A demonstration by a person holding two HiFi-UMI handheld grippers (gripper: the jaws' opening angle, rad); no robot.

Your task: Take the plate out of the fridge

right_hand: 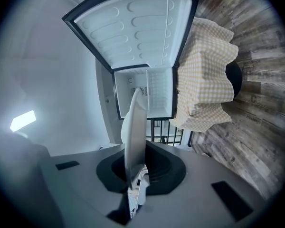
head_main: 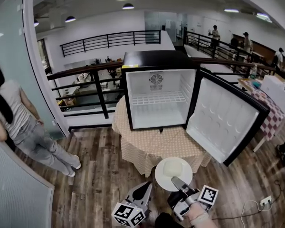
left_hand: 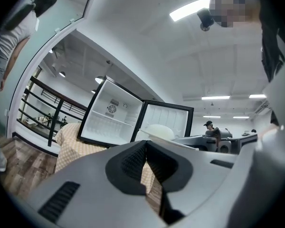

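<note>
A cloth-draped table (head_main: 152, 148) carries the open fridge (head_main: 156, 96), its door swung wide.

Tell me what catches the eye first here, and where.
The small fridge stands wide open and bare inside on the checked tablecloth at centre, its door swung to the right. Just in front, the right gripper is shut on the rim of a white plate carrying a pale lump, clear of the fridge.

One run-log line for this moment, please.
plate: out of fridge | right hand-held gripper: shut on plate rim | left hand-held gripper: shut, empty | fridge door: open
</note>
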